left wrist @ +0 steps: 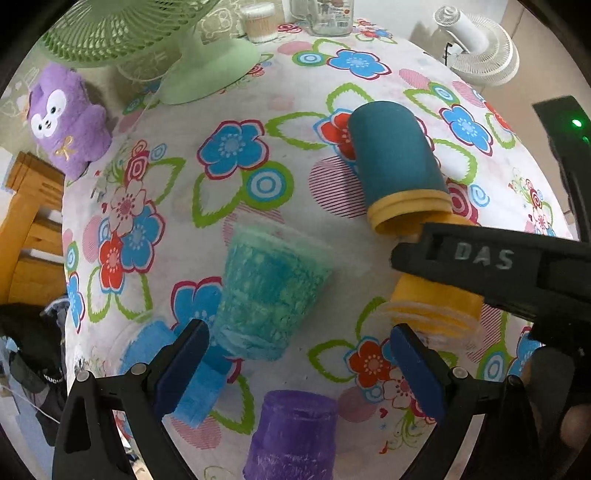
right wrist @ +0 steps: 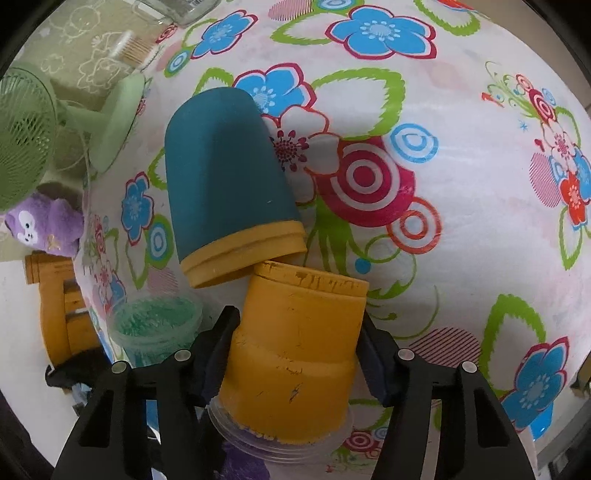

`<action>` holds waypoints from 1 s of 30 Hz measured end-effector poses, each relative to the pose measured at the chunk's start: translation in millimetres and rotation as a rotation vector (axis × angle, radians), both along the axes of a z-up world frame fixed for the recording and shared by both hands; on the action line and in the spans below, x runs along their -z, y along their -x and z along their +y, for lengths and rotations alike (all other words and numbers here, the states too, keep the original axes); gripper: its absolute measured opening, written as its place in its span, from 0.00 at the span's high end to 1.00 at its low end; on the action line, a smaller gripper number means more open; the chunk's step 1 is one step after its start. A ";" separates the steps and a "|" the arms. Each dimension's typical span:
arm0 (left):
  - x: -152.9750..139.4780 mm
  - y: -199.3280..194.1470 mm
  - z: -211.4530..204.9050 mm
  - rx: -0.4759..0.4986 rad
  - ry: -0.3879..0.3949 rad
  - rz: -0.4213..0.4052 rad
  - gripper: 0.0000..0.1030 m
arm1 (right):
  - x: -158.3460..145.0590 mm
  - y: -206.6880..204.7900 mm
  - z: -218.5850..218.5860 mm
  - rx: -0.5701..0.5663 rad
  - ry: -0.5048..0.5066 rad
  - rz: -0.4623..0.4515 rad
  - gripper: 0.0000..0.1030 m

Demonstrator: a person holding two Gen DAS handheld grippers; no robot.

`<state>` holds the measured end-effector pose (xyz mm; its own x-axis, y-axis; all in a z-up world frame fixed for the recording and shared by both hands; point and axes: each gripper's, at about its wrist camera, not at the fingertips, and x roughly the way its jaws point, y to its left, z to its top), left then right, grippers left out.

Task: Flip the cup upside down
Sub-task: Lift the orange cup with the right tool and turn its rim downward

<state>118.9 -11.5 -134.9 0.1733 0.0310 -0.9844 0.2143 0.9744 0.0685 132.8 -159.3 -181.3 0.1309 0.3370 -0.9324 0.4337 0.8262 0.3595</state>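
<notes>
A yellow cup point(right wrist: 295, 354) stands upside down on the floral tablecloth, its clear rim at the bottom. My right gripper point(right wrist: 295, 343) has its jaws around the cup's sides, pads touching it; it also shows in the left wrist view point(left wrist: 436, 310) under the right gripper's finger point(left wrist: 480, 258). A dark teal cup with a yellow rim point(right wrist: 229, 184) lies on its side just beyond, also in the left wrist view point(left wrist: 395, 166). My left gripper point(left wrist: 299, 362) is open and empty above the table, near an inverted green cup point(left wrist: 266, 291).
A purple cup point(left wrist: 291, 439) and a blue cup point(left wrist: 177, 373) stand inverted near the left gripper. A green fan point(left wrist: 147, 40), a purple plush toy point(left wrist: 66, 118), jars point(left wrist: 325, 14) and a white fan point(left wrist: 484, 48) sit at the far edge. A wooden chair point(left wrist: 29, 229) stands left.
</notes>
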 end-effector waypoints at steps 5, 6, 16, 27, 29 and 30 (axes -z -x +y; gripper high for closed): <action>-10.3 3.0 5.2 -0.045 0.034 -0.002 0.04 | -17.6 5.9 -11.4 -0.015 0.004 -0.034 0.39; -12.9 4.3 5.1 -0.053 0.039 -0.007 0.04 | -21.9 7.0 -12.8 -0.017 0.007 -0.044 0.39; -49.5 25.2 1.8 -0.145 0.078 -0.070 0.04 | -86.9 17.4 -19.6 -0.180 0.096 -0.221 0.39; -94.9 55.0 0.0 -0.264 0.090 -0.181 0.04 | -148.2 37.9 -14.1 -0.420 0.189 -0.426 0.39; -100.6 59.7 0.3 -0.279 0.094 -0.197 0.04 | -157.5 43.2 -11.9 -0.463 0.201 -0.473 0.39; -103.6 62.3 0.2 -0.290 0.096 -0.206 0.04 | -160.5 45.5 -11.5 -0.477 0.207 -0.493 0.39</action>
<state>56.6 -11.2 -31.3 0.3659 0.0169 -0.9305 -0.0808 0.9966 -0.0137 87.3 -170.8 -20.8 0.4356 0.2854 -0.8537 -0.1647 0.9577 0.2361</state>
